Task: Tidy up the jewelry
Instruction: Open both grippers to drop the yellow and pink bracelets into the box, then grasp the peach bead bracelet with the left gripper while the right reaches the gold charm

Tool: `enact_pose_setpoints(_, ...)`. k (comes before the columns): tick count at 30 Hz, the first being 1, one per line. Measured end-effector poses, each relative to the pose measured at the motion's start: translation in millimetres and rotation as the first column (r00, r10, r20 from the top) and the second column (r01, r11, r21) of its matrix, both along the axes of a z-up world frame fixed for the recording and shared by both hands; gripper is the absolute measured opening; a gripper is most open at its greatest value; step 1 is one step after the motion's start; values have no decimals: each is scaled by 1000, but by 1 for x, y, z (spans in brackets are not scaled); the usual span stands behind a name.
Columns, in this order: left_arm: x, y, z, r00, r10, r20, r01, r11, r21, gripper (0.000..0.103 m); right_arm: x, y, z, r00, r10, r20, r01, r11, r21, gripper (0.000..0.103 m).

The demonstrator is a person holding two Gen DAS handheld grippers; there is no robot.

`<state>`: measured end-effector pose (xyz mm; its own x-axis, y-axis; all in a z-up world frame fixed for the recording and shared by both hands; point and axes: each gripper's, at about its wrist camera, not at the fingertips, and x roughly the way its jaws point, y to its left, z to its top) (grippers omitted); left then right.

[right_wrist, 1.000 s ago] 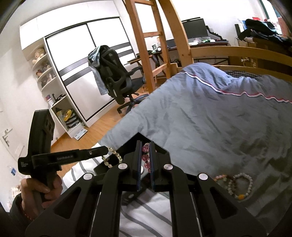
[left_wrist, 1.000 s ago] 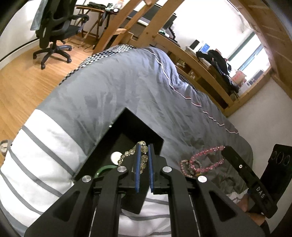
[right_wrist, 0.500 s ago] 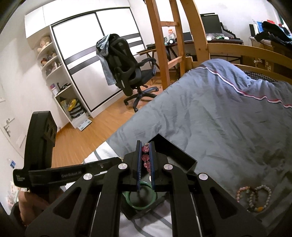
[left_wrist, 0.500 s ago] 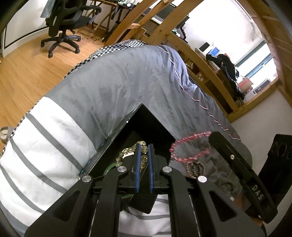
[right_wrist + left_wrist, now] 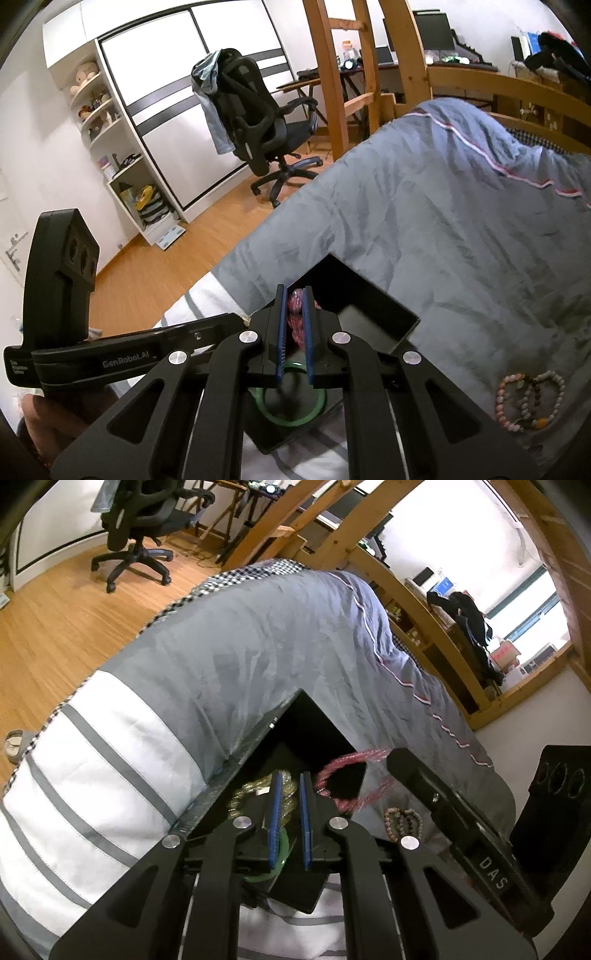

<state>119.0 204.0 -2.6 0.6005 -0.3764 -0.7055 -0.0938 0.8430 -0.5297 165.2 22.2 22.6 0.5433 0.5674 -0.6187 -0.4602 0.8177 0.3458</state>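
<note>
Both tongs poised over the black box (image 5: 373, 306) on the bed (image 5: 443, 221): right tongs (image 5: 294, 332) clamped on pink bracelet (image 5: 297, 321), left tongs (image 5: 287, 812) on yellow-green bracelet (image 5: 251, 794) (apparently for dropping in).

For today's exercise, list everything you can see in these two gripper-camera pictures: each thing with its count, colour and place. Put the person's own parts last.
Box: one, black, open, on the bed.
Bangle: one, green, lying in the box.
Pink bracelet: one, pink beads, between the right gripper's fingers, over the box.
Yellowish bracelet: one, pale gold beads, between the left gripper's fingers, over the box.
Loose bracelets: a small cluster, pale and brown beads, on the duvet beside the box; count unclear.
Duvet: one, grey with white striped end, covering the bed.
Office chair: one, black, on the wood floor.
Bed frame: wooden, behind the bed.
Left gripper: black, blue pads, shut.
Right gripper: black, blue pads, shut.
</note>
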Motion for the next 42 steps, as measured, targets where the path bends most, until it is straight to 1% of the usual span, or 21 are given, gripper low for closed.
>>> enact_pose_setpoints(1, -1, 1, 1, 1000, 6, 6, -6, 1000, 3, 12, 1, 0, 0, 1000, -2, -6, 2, 1000, 5, 10)
enact_pose_setpoints(2, -2, 2, 3, 1000, 18, 16, -18, 1000, 8, 28, 1, 0, 0, 1000, -5, -6, 5, 1000, 7, 11)
enact_pose_setpoints(3, -3, 4, 4, 999, 31, 23, -31, 999, 15, 38, 1, 0, 0, 1000, -4, -7, 4, 1000, 14, 12)
enact_pose_setpoints(4, -6, 6, 7, 998, 58, 38, -59, 998, 30, 57, 1, -1, 2, 1000, -9, -7, 9, 1000, 17, 17)
enact_pose_setpoints(5, -9, 9, 10, 995, 79, 57, -81, 996, 41, 64, 0, -2, 3, 1000, -17, -3, 17, 1000, 18, 24)
enact_pose_setpoints(6, -10, 11, 13, 993, 90, 71, -94, 995, 44, 66, -2, -6, 5, 1000, -29, 6, 28, 999, 27, 44)
enact_pose_setpoints(7, -12, 13, 15, 991, 103, 87, -107, 993, 42, 73, -4, -10, 7, 999, -44, 18, 44, 998, 37, 68)
enact_pose_setpoints(8, -13, 14, 17, 989, 114, 93, -118, 992, 43, 85, -7, -15, 12, 997, -71, 39, 69, 997, 46, 77)
enact_pose_setpoints(9, -14, 15, 18, 987, 124, 101, -129, 991, 43, 88, -9, -21, 16, 994, -94, 59, 91, 995, 47, 90)
enact_pose_setpoints(10, -14, 15, 19, 986, 122, 109, -127, 991, 39, 89, -10, -24, 20, 992, -108, 72, 105, 994, 42, 94)
enact_pose_setpoints(12, -15, 12, 20, 987, 107, 122, -112, 993, 32, 92, -13, -35, 27, 987, -132, 92, 132, 991, 13, 96)
enact_pose_setpoints(13, -15, 9, 21, 987, 93, 130, -98, 995, 32, 96, -15, -42, 30, 984, -144, 100, 145, 989, 2, 99)
enact_pose_setpoints(19, -16, -22, 27, 983, -9, 181, -3, 998, 63, 97, -32, -90, 42, 968, -209, 141, 218, 975, -49, 99)
enact_pose_setpoints(24, -19, -54, 27, 975, -76, 209, 58, 994, 95, 97, -47, -130, 41, 953, -267, 141, 279, 958, -73, 99)
enact_pose_setpoints(27, -19, -79, 23, 969, -127, 212, 103, 987, 122, 97, -58, -154, 37, 943, -301, 143, 316, 944, -96, 99)
enact_pose_setpoints(30, -21, -109, 18, 957, -195, 215, 161, 973, 169, 97, -70, -180, 30, 933, -332, 140, 349, 930, -114, 99)
enact_pose_setpoints(31, -22, -122, 15, 949, -228, 218, 188, 964, 190, 97, -73, -186, 28, 930, -339, 139, 356, 927, -118, 99)
enact_pose_setpoints(34, -23, -149, 9, 933, -283, 224, 223, 939, 261, 97, -80, -208, 18, 921, -363, 138, 380, 917, -125, 99)
enact_pose_setpoints(36, -22, -162, 4, 923, -320, 212, 252, 922, 295, 97, -81, -219, 11, 917, -377, 127, 392, 912, -121, 99)
enact_pose_setpoints(40, -17, -187, -13, 908, -383, 170, 316, 892, 324, 97, -85, -239, -10, 905, -413, 102, 423, 900, -110, 99)
enact_pose_setpoints(42, -15, -195, -18, 908, -387, 162, 318, 886, 336, 97, -90, -244, -21, 902, -418, 105, 428, 897, -113, 99)
